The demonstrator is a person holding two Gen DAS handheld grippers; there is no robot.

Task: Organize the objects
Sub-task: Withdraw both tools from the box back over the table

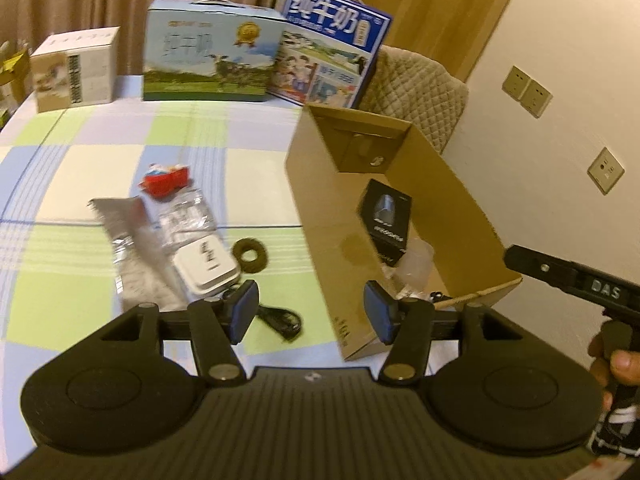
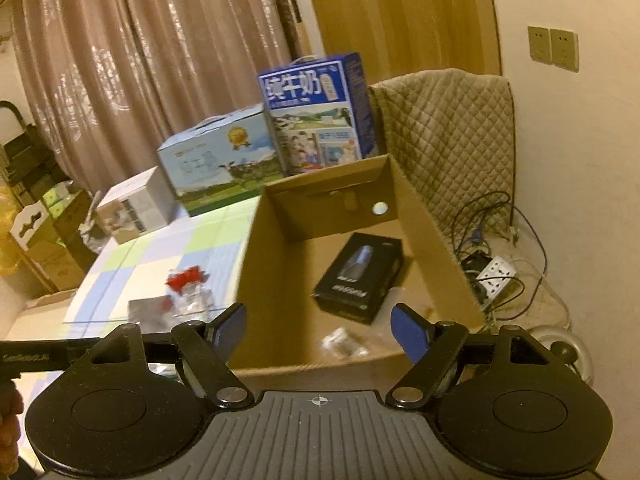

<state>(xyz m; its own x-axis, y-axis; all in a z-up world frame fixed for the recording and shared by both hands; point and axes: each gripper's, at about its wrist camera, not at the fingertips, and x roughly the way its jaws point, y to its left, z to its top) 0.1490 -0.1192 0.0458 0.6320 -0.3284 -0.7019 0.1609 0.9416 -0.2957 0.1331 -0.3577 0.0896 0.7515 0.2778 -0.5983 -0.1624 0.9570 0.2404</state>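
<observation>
Both sets of jaws apart, empty. Loose items at ten o'clock of left gripper: white adapter, slippery plastic bag. Risk: snagging bag, nudging cardboard box off bench.

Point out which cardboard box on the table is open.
The plain brown carton at the table's right edge: its top is open, with a black product box inside. The printed milk cartons stay closed.

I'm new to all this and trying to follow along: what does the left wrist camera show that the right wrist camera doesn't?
Only the left wrist view shows the white adapter, the dark ring and the black cable on the table. Only the right wrist view shows the power strip and tangled wires beside the cardboard box. Both show that box, the black package inside it and the blue milk carton.
</observation>
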